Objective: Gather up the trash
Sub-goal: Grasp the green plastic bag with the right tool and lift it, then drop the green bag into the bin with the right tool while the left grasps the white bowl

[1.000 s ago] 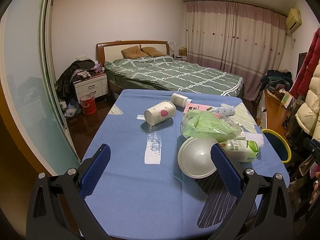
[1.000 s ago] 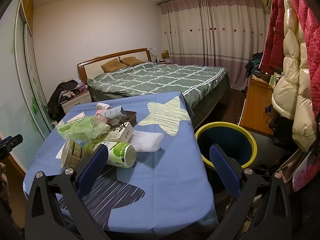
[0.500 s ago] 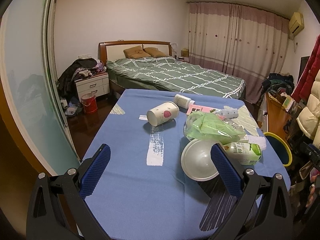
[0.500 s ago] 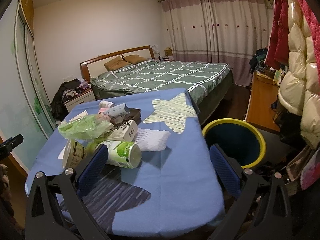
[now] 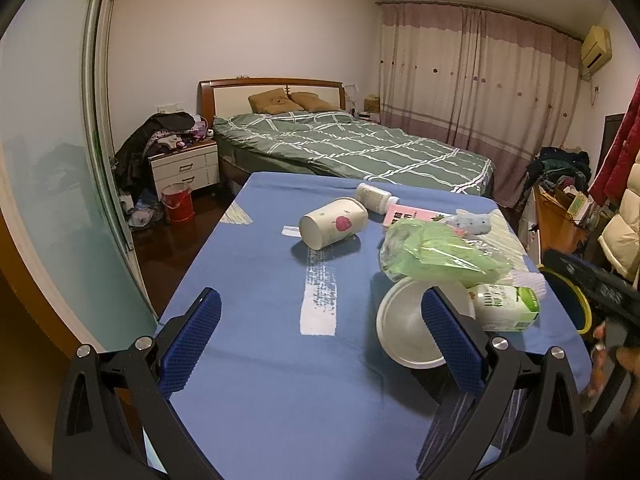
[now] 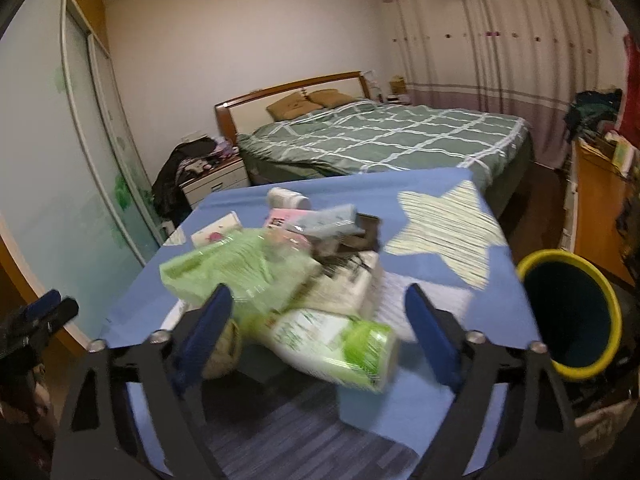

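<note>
A home bedroom: bed (image 5: 352, 148), nightstand (image 5: 186, 166), curtains (image 5: 480, 80).

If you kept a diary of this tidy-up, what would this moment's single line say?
phase: reaching | right gripper: fingers closing around green-capped bottle, not gripping | left gripper: open, empty | bin: beside table

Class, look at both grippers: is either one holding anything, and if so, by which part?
Nothing is held. The left gripper is open over the table. The right gripper, its fingers just closing, straddles the bottle without pressing it.
</note>
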`<state>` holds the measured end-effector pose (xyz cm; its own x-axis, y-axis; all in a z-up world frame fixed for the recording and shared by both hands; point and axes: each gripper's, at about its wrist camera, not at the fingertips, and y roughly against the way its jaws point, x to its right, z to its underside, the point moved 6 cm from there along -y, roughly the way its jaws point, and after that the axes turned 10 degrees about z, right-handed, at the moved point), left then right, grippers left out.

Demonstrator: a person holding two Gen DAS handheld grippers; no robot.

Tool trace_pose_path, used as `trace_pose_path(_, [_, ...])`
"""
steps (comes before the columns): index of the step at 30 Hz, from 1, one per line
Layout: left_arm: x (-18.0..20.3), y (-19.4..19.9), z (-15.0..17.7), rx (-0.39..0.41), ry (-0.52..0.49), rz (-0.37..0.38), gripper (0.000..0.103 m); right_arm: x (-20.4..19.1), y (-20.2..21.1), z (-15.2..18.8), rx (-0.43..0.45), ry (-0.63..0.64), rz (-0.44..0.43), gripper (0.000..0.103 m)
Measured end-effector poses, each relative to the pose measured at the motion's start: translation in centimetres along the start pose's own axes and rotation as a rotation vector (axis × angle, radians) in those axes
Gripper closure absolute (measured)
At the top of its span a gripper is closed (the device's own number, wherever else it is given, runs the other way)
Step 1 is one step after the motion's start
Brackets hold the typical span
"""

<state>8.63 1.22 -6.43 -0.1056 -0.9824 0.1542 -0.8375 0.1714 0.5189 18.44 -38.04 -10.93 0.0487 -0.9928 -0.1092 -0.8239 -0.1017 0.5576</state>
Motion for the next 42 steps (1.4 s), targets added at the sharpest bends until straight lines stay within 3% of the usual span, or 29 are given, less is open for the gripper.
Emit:
trace_pose_path(6, [-0.4,-1.1,0.2,-0.015,-0.007,-0.007,0.004,-2.8,-4.1,-1.0,-0.086,0.023,-0.005,0.054])
trace_pose_path(11, [-0.9,-1.8,0.4,-0.017,-0.005,-0.003,0.004,-3.5,-6.3,-0.1,-0.161,0.016,-0.012,0.060])
trace_pose_path(13, [-1.2,-2.1,0.5,-0.021,0.004,0.003,0.004,-3.5,-6.5,0.1,-0.170,0.002,-0.026,0.076])
trace_pose_path(16, [-1.4,-2.4,0.7,-0.027,0.008,0.007,0.004,-3.7,-6.8,0.2,-0.176,-0.030,-0.060,0.090])
trace_pose_path(18, [-1.5,-2.5,0.8,-0.028,0.010,0.007,0.004,-3.6,-6.7,0.4,-0.183,-0.057,-0.099,0.093])
trace_pose_path(27, [-1.6,-2.3,1.0,-0.016,0.014,0.014,0.004,-2.5,-3.0,-1.7,-0.050,-0.093,-0.093,0.097])
trace_pose_path(32, [-0.1,-2.5,1.3,-0.025,-0.012,0.059,0.004,0.1,-0.5,-3.6,0.024,-0.139,-0.070,0.097])
trace_pose_path(36, [1.9,-3.5,2.1,-0.065,-0.047,0.114,0.004,4.4,1.1,-4.6,0.077,-0.198,0.009,0.097])
trace_pose_path(42, [4.6,-5.6,3.7,-0.123,-0.076,0.188,0.004,14.6,3.2,-4.4,0.128,-0.299,0.252,0.097])
